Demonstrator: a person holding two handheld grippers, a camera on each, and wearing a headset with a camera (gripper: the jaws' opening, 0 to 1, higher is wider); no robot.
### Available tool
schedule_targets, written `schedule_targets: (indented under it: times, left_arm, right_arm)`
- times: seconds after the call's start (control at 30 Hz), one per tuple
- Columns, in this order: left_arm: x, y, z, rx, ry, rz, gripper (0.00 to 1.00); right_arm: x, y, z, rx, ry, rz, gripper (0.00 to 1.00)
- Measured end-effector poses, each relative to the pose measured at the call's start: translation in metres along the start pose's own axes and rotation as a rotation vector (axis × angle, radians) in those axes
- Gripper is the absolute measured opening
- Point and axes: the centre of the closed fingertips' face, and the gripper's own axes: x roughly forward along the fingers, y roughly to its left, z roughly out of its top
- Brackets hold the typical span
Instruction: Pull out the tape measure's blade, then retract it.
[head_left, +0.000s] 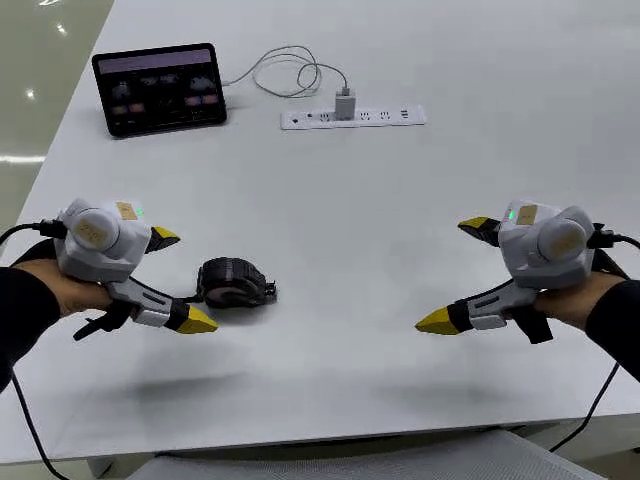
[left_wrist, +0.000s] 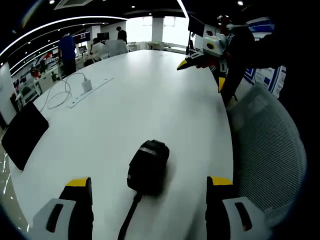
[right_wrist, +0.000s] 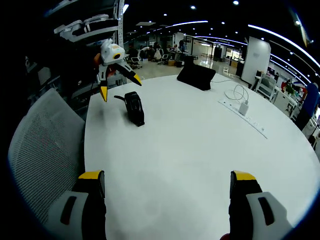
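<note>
A black tape measure (head_left: 235, 282) lies on the white table (head_left: 330, 190), its blade pulled in and a short strap trailing toward the left gripper. My left gripper (head_left: 178, 277) stands open just left of it, yellow-tipped jaws wide, the case (left_wrist: 148, 166) lying ahead between them without touching. My right gripper (head_left: 455, 272) is open at the right side of the table, well apart from the tape measure (right_wrist: 134, 107), nothing between its jaws. Each gripper shows in the other's view: right gripper (left_wrist: 202, 60), left gripper (right_wrist: 114, 70).
A dark tablet (head_left: 160, 88) stands at the far left of the table. A white power strip (head_left: 352, 117) with a plugged charger and coiled cable lies at the back centre. A mesh chair (left_wrist: 265, 145) sits by the near table edge.
</note>
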Motion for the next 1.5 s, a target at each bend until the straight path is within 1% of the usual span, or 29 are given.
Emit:
schedule_targets:
  times: [0.07, 0.13, 0.17, 0.2, 0.23, 0.27, 0.3, 0.33, 0.4, 0.43, 0.47, 0.5, 0.57, 0.6, 0.63, 0.67, 0.73, 0.8, 0.83, 0.93, 1.1, 1.17, 1.27, 1.37, 1.43, 1.5]
  left_arm:
    - [0.003, 0.001, 0.003, 0.018, 0.007, -0.012, 0.90]
    - [0.007, 0.001, 0.006, 0.038, 0.026, -0.025, 0.90]
    - [0.010, 0.001, 0.008, 0.054, 0.034, -0.036, 0.90]
    - [0.012, 0.001, 0.008, 0.064, 0.043, -0.041, 0.90]
    - [0.014, 0.001, 0.008, 0.072, 0.055, -0.047, 0.90]
    - [0.016, -0.001, 0.009, 0.085, 0.070, -0.059, 0.89]
    - [0.018, -0.001, 0.010, 0.087, 0.073, -0.060, 0.88]
    - [0.019, -0.004, 0.011, 0.089, 0.078, -0.066, 0.86]
    - [0.024, -0.007, 0.013, 0.094, 0.078, -0.081, 0.82]
    - [0.029, -0.008, 0.012, 0.104, 0.086, -0.086, 0.82]
    - [0.030, -0.010, 0.010, 0.116, 0.101, -0.094, 0.82]
    - [0.034, -0.010, 0.008, 0.131, 0.119, -0.102, 0.82]
    - [0.037, -0.010, 0.005, 0.143, 0.137, -0.117, 0.81]
    - [0.040, -0.009, 0.005, 0.147, 0.144, -0.119, 0.80]
    - [0.041, -0.008, 0.004, 0.149, 0.150, -0.121, 0.79]
    - [0.043, -0.007, 0.003, 0.155, 0.162, -0.121, 0.77]
    - [0.044, -0.008, 0.003, 0.170, 0.176, -0.127, 0.72]
    - [0.047, -0.010, 0.004, 0.177, 0.181, -0.134, 0.72]
    - [0.048, -0.010, 0.004, 0.184, 0.186, -0.139, 0.72]
    - [0.050, -0.011, 0.003, 0.198, 0.201, -0.150, 0.69]
    - [0.053, -0.014, 0.004, 0.228, 0.216, -0.172, 0.58]
    - [0.054, -0.014, 0.005, 0.242, 0.219, -0.170, 0.54]
    - [0.054, -0.011, 0.005, 0.267, 0.229, -0.159, 0.46]
    - [0.055, -0.010, 0.003, 0.267, 0.232, -0.164, 0.41]
    - [0.055, -0.011, 0.001, 0.271, 0.239, -0.169, 0.39]
    - [0.055, -0.012, 0.002, 0.285, 0.238, -0.167, 0.36]
  right_arm:
    - [0.005, 0.005, 0.002, -0.016, 0.005, 0.016, 1.00]
    - [0.014, 0.010, 0.006, -0.031, 0.002, 0.033, 1.00]
    - [0.020, 0.016, 0.007, -0.046, 0.009, 0.061, 1.00]
    - [0.023, 0.017, 0.008, -0.057, 0.014, 0.066, 1.00]
    - [0.026, 0.018, 0.009, -0.068, 0.017, 0.066, 1.00]
    - [0.030, 0.018, 0.011, -0.072, 0.017, 0.071, 1.00]
    - [0.032, 0.018, 0.012, -0.074, 0.017, 0.072, 0.99]
    - [0.035, 0.017, 0.015, -0.075, 0.011, 0.069, 0.99]
    - [0.039, 0.015, 0.020, -0.060, -0.002, 0.068, 1.00]
    - [0.042, 0.011, 0.021, -0.057, -0.001, 0.070, 1.00]
    - [0.043, 0.011, 0.021, -0.061, 0.001, 0.070, 1.00]
    - [0.046, 0.011, 0.023, -0.073, 0.003, 0.074, 1.00]
    - [0.048, 0.013, 0.026, -0.089, 0.003, 0.086, 1.00]
    - [0.051, 0.013, 0.028, -0.112, -0.002, 0.099, 0.99]
    - [0.052, 0.013, 0.033, -0.140, -0.016, 0.101, 0.99]
    - [0.055, 0.010, 0.036, -0.156, -0.021, 0.082, 1.00]
    - [0.058, 0.011, 0.038, -0.155, -0.021, 0.102, 1.00]
    - [0.063, 0.011, 0.039, -0.216, -0.012, 0.107, 0.99]
    - [0.066, 0.012, 0.038, -0.226, 0.002, 0.110, 0.98]
    - [0.072, 0.016, 0.039, -0.223, 0.008, 0.132, 0.97]
    - [0.082, 0.018, 0.043, -0.222, 0.010, 0.153, 0.95]
    - [0.086, 0.019, 0.046, -0.220, 0.007, 0.160, 0.93]
    - [0.095, 0.024, 0.050, -0.213, 0.005, 0.190, 0.88]
    - [0.103, 0.030, 0.052, -0.189, 0.011, 0.223, 0.78]
    - [0.110, 0.035, 0.052, -0.195, 0.020, 0.242, 0.78]
    - [0.116, 0.041, 0.054, -0.210, 0.021, 0.275, 0.75]
